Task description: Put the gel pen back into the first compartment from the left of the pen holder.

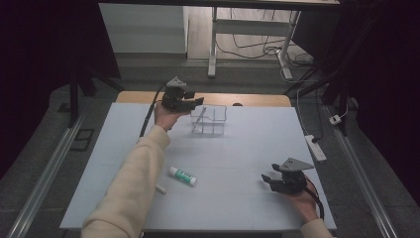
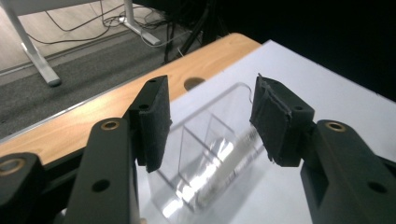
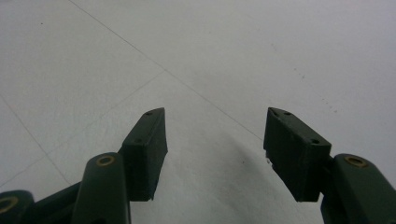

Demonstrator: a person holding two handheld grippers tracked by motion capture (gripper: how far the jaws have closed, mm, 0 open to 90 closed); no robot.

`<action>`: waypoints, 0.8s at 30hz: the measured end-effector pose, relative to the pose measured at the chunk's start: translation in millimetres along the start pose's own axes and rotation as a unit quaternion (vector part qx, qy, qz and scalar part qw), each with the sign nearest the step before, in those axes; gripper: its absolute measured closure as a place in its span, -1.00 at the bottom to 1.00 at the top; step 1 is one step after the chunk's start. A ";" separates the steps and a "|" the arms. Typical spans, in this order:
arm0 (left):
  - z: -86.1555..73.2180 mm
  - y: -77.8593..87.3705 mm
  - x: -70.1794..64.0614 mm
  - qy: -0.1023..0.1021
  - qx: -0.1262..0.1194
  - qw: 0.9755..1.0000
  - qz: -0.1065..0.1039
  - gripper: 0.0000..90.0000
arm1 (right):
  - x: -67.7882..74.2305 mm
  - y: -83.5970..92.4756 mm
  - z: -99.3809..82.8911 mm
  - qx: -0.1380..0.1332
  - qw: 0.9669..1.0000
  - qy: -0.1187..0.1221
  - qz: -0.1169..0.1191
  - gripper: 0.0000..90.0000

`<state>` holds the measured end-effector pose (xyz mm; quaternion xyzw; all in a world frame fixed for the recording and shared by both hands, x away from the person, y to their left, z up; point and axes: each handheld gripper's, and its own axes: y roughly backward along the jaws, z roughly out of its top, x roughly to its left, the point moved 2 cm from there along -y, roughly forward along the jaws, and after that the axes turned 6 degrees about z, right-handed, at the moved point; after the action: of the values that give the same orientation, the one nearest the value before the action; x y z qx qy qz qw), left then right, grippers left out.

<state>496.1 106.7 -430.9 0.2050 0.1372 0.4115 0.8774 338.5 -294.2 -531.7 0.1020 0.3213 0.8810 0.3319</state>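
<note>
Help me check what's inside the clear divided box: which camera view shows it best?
The left gripper view: the clear divided box sits close between the open left claw, showing partitions and a blurred stick-like item. The high view shows it small and distant. The right gripper view faces bare table.

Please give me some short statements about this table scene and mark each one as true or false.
1. The left gripper is open beside the clear plastic divided box. True.
2. The white glue stick with green label stands upright in the box. False: it lies on the white table.
3. The right gripper holds the glue stick. False: its jaws are open and empty.
4. A thin stick-like item leans inside the box. True.
</note>
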 end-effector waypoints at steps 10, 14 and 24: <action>-11.3 31.0 -1.5 -0.031 0.016 0.999 -0.003 0.03 | 1.6 2.5 -0.1 -0.002 1.000 0.003 0.002 -0.14; -15.2 41.5 -2.9 -0.039 0.022 0.999 -0.009 0.02 | 2.3 3.5 0.1 -0.005 1.000 0.003 0.003 -0.14; -27.4 57.8 -11.6 -0.052 0.029 0.998 -0.027 -0.02 | 4.3 5.3 0.1 -0.004 1.000 0.003 0.003 -0.14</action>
<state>439.2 137.8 -426.8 0.2475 0.1089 0.3722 0.8879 332.6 -294.3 -528.4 0.0984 0.3185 0.8836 0.3289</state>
